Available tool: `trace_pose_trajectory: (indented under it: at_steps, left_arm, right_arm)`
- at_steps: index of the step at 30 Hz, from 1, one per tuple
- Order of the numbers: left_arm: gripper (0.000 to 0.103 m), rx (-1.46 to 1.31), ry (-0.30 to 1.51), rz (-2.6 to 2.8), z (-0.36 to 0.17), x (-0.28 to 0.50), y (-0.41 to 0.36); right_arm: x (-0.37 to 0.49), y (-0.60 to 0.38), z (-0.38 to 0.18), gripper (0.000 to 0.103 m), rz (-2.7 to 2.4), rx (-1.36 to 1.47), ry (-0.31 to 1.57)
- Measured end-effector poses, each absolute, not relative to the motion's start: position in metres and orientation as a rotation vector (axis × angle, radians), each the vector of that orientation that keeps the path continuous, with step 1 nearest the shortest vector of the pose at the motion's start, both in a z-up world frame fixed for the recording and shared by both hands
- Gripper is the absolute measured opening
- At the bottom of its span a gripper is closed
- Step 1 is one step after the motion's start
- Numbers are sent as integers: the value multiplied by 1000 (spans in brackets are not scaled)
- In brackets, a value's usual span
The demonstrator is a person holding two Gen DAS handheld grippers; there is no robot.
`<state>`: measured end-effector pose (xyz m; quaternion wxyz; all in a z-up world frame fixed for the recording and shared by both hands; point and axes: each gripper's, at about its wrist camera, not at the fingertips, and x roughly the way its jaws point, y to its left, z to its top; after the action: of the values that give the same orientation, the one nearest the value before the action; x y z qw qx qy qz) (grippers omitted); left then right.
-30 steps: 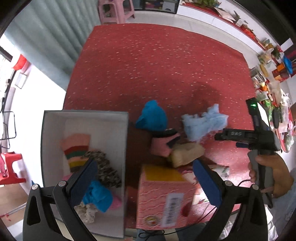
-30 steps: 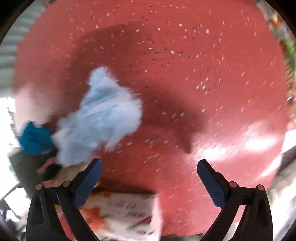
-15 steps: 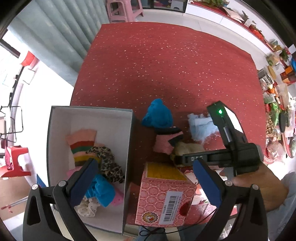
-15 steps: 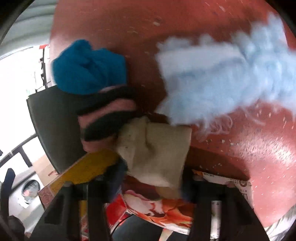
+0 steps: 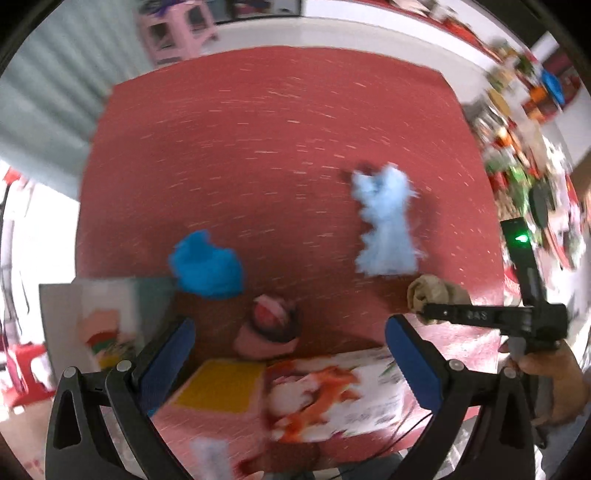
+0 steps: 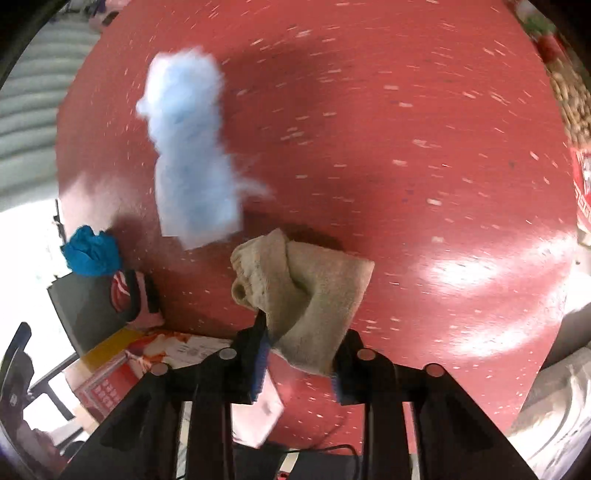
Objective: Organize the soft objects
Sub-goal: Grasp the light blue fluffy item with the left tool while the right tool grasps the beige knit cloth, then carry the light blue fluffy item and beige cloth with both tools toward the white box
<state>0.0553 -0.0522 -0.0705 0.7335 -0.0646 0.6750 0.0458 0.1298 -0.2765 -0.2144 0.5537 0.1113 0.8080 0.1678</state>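
My right gripper (image 6: 299, 354) is shut on a beige knitted cloth (image 6: 303, 291) and holds it above the red floor; it also shows in the left wrist view (image 5: 436, 295). A fluffy light blue piece (image 6: 192, 155) (image 5: 388, 229) lies beyond it. A bright blue cloth (image 5: 207, 266) (image 6: 92, 251) and a pink and black sock (image 5: 267, 328) (image 6: 129, 291) lie near the storage box (image 5: 74, 321). My left gripper (image 5: 288, 350) is open and empty, above a pink carton (image 5: 295, 395).
The white-walled box at the left holds a striped cloth (image 5: 103, 336). The pink carton (image 6: 122, 365) sits at my near side. A pink stool (image 5: 177, 29) stands far back. Cluttered shelves (image 5: 517, 129) line the right.
My right gripper has closed on the beige cloth and lifted it to the right, away from the pink and black sock. The left gripper view has swung right, showing less of the box.
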Motion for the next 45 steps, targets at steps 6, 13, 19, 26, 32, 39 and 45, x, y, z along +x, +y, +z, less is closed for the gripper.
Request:
trace_pose_trajectory:
  at_steps: [6,13,19,26,32,39,45]
  left_arm:
    - [103,-170,1526,15,-113,102,-99]
    - [103,-267,1621,78,-179,146,-115]
    - [103,-215,1661,108,-211,162,-132]
    - [98,-179,1706,162,-231,169,-142]
    - [57,-156,1684,139,-221,173,-148]
    - [27,-113,1652,70,-198,171,-159]
    - [27,-139,1608,45,-164,147,-148]
  right_arm:
    - [139,-311,-199,90,349,287,1764]
    - [148,-286,-197,90,414,149,1694]
    - [152,-264,-211,90,431,79,1684]
    - [162,-269,-214,69,406,22,1692]
    - [165,-271,-212,42,383,33,1698]
    - [163,-287,-198,41,374,58,1672]
    - [158,-289,-186,41,362,96,1664]
